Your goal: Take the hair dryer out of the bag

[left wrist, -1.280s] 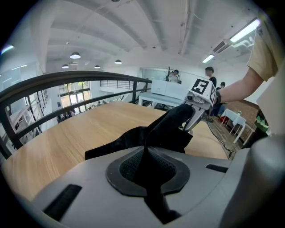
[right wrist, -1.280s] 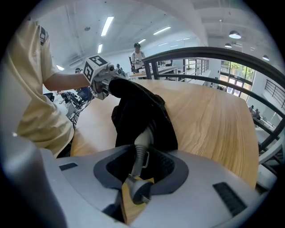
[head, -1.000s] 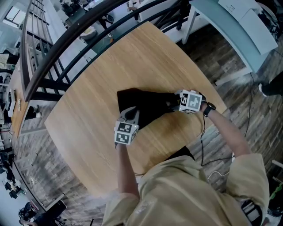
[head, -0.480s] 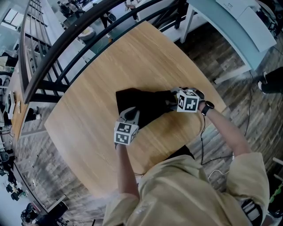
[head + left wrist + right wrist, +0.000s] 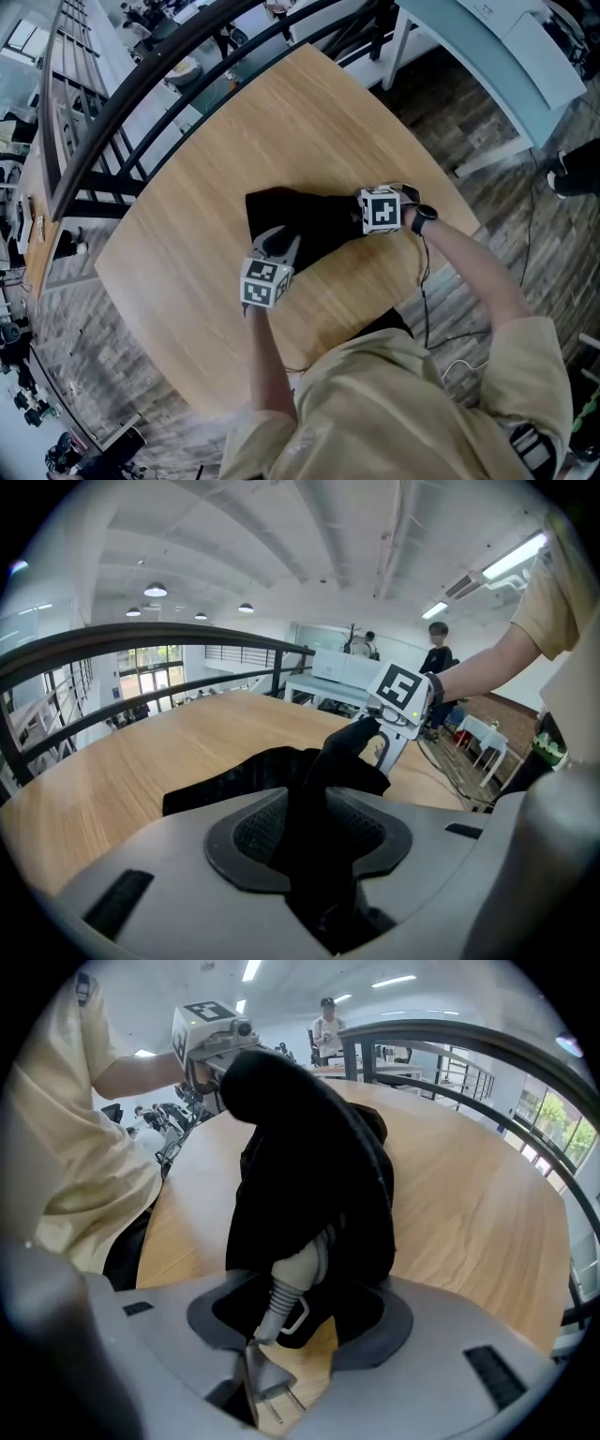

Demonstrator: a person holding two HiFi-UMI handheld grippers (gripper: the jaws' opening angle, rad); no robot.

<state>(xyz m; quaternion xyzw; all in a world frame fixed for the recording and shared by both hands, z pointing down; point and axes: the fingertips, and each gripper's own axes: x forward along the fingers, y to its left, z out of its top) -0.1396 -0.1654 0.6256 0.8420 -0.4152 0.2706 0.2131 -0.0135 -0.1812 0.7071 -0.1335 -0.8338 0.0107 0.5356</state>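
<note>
A black fabric bag lies on the round wooden table. My left gripper pinches a fold of the bag and holds it raised; its jaws have just been opening a little, with the fabric still gripped between the pads. The hair dryer's grey handle end pokes out of the bag's mouth, and its ribbed cord sleeve and plug trail below. My right gripper stands open around that handle end without pressing on it; its jaws have just been closing slightly. The dryer's body is hidden inside the bag.
A dark metal railing runs past the table's far left side. A white table stands at the upper right. A thin cable hangs by the person's right arm. People stand far off.
My right gripper has shifted left onto the bag's mouth, sunk a little and rolled, its marker cube now facing up. The left gripper and the bag's far end have stayed put.
</note>
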